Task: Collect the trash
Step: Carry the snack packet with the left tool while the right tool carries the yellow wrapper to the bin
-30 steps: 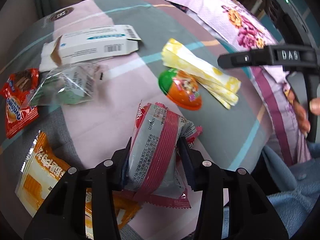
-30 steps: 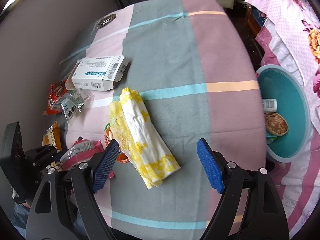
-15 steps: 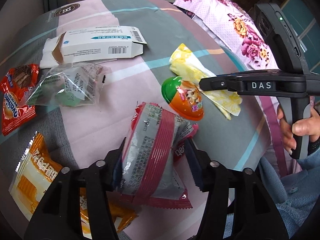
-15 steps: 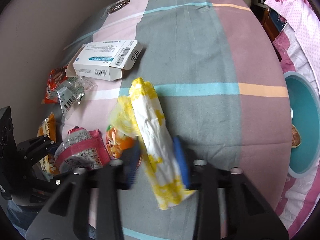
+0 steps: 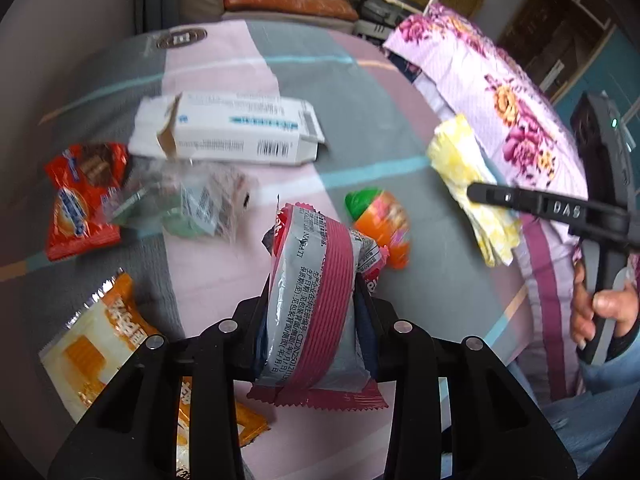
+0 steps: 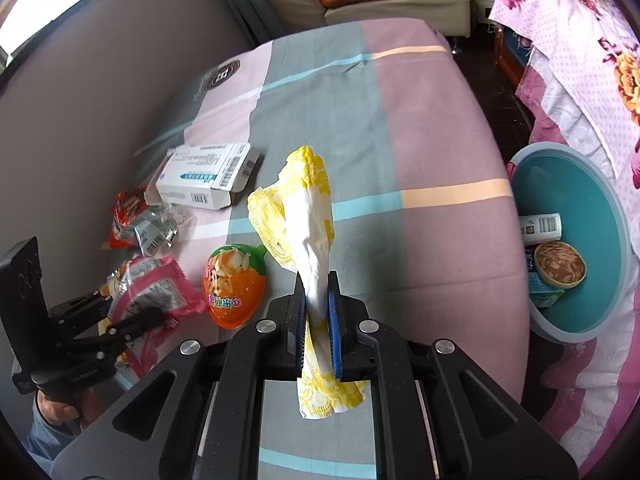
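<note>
Item: two pieces of litter, both now gripped. Change since a second ago: the right gripper (image 6: 318, 312), then standing wide over the yellow-and-white paper wrapper (image 6: 308, 216), has clamped tight on its lower end and carries it clear of the cloth, its loose top fanning upward. The left gripper (image 5: 316, 320), jaws closing, squeezes the pink-and-silver snack packet (image 5: 316, 300), which has risen off the surface since the earlier views. Significance, as a judgement: both picks look secure, and the next call is transport to the teal basin (image 6: 616, 240) at the right, off the surface's edge, already holding a small bottle, a carton and a shallow brown cup. Remaining on the surface: white medicine box (image 6: 208, 178), clear crumpled bag (image 5: 192, 204), red biscuit wrapper (image 5: 80, 200), orange-and-white packet (image 5: 108, 344), strawberry-shaped orange capsule (image 6: 234, 284). Surface: pink-and-grey block-patterned cloth (image 6: 432, 168) with teal and peach stripes. Room: floral pink bedding to the right, an orange-cushioned seat beyond.
</note>
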### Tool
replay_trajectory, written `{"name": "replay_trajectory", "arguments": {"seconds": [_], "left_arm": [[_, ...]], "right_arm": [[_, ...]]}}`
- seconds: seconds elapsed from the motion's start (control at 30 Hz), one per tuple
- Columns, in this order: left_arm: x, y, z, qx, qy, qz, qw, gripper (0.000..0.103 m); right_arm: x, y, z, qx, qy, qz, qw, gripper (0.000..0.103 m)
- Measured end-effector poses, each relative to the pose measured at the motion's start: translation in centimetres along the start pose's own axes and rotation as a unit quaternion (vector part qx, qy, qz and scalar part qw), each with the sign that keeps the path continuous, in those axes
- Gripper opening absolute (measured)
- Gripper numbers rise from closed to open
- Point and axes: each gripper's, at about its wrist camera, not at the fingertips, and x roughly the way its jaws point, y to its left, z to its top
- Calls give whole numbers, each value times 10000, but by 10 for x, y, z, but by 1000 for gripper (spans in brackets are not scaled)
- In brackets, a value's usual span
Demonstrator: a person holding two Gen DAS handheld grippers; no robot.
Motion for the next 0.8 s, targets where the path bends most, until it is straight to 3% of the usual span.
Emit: {"name": "replay_trajectory", "arguments": {"seconds": [0.33,0.8], "left_arm": [[-9,-53,42,243,-400,-78,9989,37],[53,-170,89,1109,-129,-272,9934,37]], "right_arm": [[-35,-35,7,446,-498,124,9977,9],[-87,-128,11,1258,-1242,-58,9842,9]]}}
